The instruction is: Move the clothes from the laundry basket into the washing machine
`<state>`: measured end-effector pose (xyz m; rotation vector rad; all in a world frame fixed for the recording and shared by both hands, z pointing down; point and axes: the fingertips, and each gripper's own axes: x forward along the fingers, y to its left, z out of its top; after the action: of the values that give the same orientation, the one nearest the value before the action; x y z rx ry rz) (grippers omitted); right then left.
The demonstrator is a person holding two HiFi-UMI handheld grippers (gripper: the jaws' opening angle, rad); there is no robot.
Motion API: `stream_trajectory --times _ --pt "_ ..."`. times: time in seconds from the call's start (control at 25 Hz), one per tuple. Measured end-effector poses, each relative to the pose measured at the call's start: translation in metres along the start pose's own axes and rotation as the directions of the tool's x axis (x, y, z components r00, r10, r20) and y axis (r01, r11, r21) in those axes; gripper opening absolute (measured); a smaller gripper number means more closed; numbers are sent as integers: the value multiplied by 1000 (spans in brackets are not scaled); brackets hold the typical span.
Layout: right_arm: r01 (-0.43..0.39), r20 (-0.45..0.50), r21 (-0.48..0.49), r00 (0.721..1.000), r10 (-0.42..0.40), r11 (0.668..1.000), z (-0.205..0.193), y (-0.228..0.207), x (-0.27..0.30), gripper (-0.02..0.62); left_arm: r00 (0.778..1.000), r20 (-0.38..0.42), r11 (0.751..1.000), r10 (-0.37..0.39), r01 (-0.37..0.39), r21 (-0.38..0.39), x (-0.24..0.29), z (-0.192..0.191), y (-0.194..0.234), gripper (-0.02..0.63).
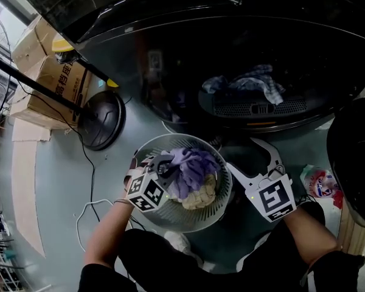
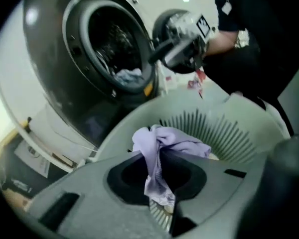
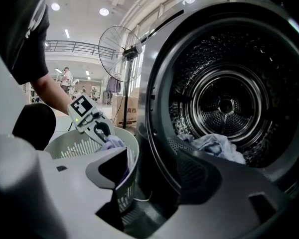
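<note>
The round grey laundry basket point(image 1: 224, 201) stands on the floor before the washing machine's open drum point(image 1: 249, 96). My left gripper point(image 1: 165, 169) is over the basket, shut on a lavender cloth point(image 1: 196, 164) that hangs from its jaws above a beige cloth point(image 1: 201, 198). The left gripper view shows the lavender cloth point(image 2: 157, 146) pinched between the jaws over the basket point(image 2: 229, 128). My right gripper point(image 1: 253, 158) stands open and holds nothing, between basket and drum. Grey-blue clothes point(image 3: 214, 146) lie inside the drum point(image 3: 224, 103).
The washer's dark round door point(image 1: 353, 163) hangs open at the right. A standing fan's base point(image 1: 100, 120) and cardboard boxes point(image 1: 55, 78) are at the left. A white cable point(image 1: 88, 212) lies on the floor, and a colourful packet point(image 1: 319, 181) sits near the door.
</note>
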<state>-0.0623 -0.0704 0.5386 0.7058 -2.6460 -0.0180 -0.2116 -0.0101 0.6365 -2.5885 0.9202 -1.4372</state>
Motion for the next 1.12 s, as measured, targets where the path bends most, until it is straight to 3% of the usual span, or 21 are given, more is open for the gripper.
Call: stream_trajectory --times 0.08,0.2,0.4,0.72,0.84,1.0,1.12 --pt "20 0 6 1000 -20 1000 -2 -6 -2 293 994 92 996 62 -56 -66 -21 25 14 63" --pt "47 3 17 999 -47 999 -2 -14 -5 293 968 210 983 138 -108 -149 -49 63 32 63" --pt "89 40 39 995 -90 995 5 -29 -13 294 894 371 940 253 -137 -311 -83 129 61 63" --pt "151 129 96 978 -163 984 8 -60 -44 293 786 468 875 403 -183 -448 -96 213 93 63" --pt "193 189 104 959 -210 976 14 -78 -63 293 751 489 855 443 -191 -482 -91 240 101 63" --pt "255 241 115 930 -276 960 14 -101 -88 293 688 541 838 483 -183 -514 -78 284 114 63" --pt "296 258 119 913 -317 948 9 -117 -103 293 645 547 810 534 -205 -549 -61 314 127 61"
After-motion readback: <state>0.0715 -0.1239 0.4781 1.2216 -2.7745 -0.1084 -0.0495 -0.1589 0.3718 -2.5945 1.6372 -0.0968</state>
